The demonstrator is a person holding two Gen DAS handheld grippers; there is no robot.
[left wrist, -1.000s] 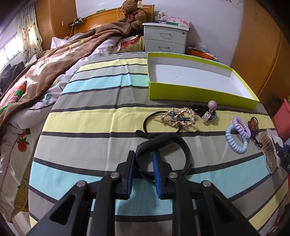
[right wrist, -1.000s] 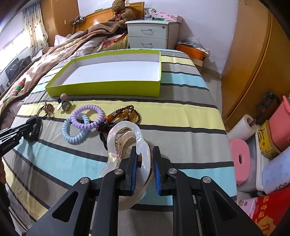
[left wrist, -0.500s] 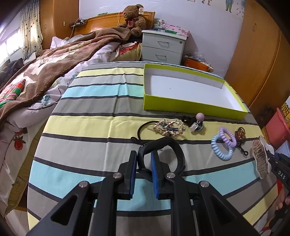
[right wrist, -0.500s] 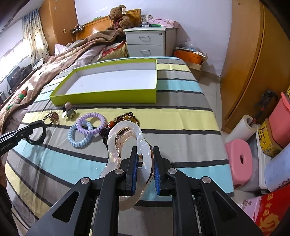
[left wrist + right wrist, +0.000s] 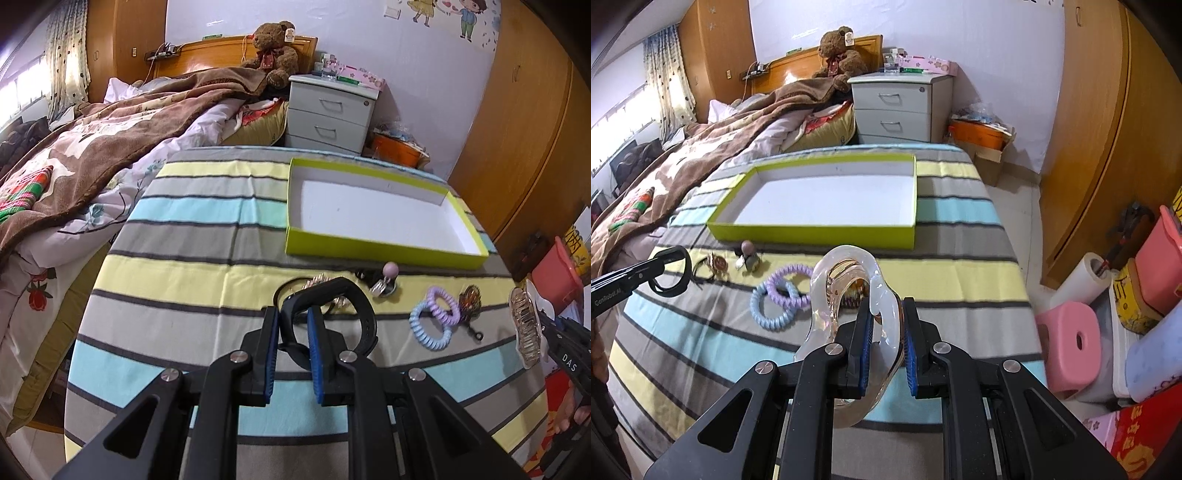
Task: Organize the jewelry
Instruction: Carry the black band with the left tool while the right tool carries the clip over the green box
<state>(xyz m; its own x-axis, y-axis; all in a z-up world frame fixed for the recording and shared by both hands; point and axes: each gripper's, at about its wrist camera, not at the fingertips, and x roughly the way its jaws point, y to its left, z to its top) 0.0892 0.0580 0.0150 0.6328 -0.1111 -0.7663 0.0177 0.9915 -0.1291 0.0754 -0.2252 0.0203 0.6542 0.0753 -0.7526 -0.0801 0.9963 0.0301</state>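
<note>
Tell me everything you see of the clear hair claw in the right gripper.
The hair claw is large, glossy see-through plastic with a pinkish tint, looped at the top, teeth visible inside. The right gripper is shut on one side of it, holding it upright, clear of the striped cloth. Only the blue pads touch it.

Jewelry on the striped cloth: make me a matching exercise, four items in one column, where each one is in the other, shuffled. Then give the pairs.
Column one:
1. black band
2. clear hair claw
3. blue spiral hair tie
4. green box

Column two:
A. lying on the cloth, overlapped by the purple spiral tie
B. pinched in the left gripper
C. nothing inside, beyond the row of jewelry
D. pinched in the right gripper

Pairs: 1-B, 2-D, 3-A, 4-C
</note>
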